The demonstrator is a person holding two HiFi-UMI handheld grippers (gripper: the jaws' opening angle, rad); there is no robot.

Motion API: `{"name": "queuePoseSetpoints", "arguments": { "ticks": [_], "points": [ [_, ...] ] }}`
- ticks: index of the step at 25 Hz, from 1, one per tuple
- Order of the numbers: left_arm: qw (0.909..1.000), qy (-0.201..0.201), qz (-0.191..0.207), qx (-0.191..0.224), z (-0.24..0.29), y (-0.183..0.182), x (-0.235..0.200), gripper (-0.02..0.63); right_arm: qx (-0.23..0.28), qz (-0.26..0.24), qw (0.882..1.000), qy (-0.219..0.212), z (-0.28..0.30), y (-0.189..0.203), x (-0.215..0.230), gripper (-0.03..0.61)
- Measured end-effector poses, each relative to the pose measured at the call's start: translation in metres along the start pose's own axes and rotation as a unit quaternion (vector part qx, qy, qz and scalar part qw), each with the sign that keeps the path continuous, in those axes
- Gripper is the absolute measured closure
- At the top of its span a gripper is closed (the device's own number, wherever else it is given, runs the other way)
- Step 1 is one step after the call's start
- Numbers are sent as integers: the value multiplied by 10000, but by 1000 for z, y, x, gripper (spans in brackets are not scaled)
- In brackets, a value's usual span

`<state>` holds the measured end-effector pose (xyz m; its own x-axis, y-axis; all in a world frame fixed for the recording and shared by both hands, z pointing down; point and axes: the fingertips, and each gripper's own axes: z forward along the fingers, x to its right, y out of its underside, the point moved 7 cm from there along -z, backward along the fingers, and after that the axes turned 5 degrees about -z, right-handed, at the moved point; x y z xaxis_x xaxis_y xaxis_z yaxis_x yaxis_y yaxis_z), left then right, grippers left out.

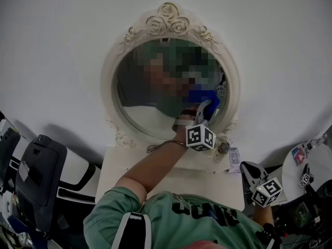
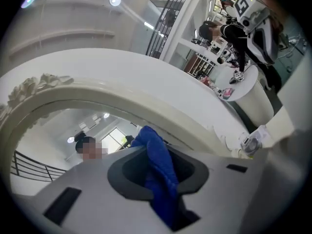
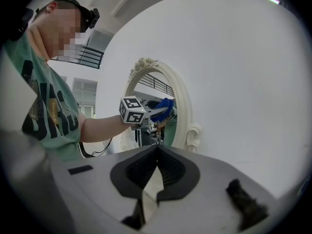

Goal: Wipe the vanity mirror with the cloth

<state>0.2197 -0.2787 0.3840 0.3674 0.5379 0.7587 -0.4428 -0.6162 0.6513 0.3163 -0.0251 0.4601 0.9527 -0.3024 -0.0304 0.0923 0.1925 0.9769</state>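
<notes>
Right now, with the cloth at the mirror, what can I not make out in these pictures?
- Head view: whether the cloth touches the mirror glass; the left gripper covers that spot.
- Head view: any streaks on the glass; a mosaic patch lies over most of it.
- Head view: the small items at the mirror's foot; too small and dim to name.

R tongs [image 3: 157,149] closed, empty; L tongs [image 3: 161,112] hold cloth [image 3: 166,104] at mirror [image 3: 181,99].
</notes>
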Motion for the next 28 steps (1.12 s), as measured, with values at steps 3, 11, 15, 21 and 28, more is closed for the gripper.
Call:
{"name": "queuePoseSetpoints", "arguments": {
  "ticks": [3,11,15,21,28],
  "points": [
    [9996,225,158,73,18,-16,18,523,10,39,10000,58,-6,3,2,566],
    [9988,416,176,163,25,-24,25,523,61,124,9999,80,-8,6,10,566],
    [9989,405,11,232,4,-15,13,523,123,45,9999,-37,0,2,5,566],
    [9980,-327,-540,-80,-68,47,-49,523,31,-56,9998,-198,15,-8,-2,566],
    [9818,-1294,-958,-1006,-145,138,-112,523,-12,-376,9979,-537,41,-30,-20,566]
  ]
}}
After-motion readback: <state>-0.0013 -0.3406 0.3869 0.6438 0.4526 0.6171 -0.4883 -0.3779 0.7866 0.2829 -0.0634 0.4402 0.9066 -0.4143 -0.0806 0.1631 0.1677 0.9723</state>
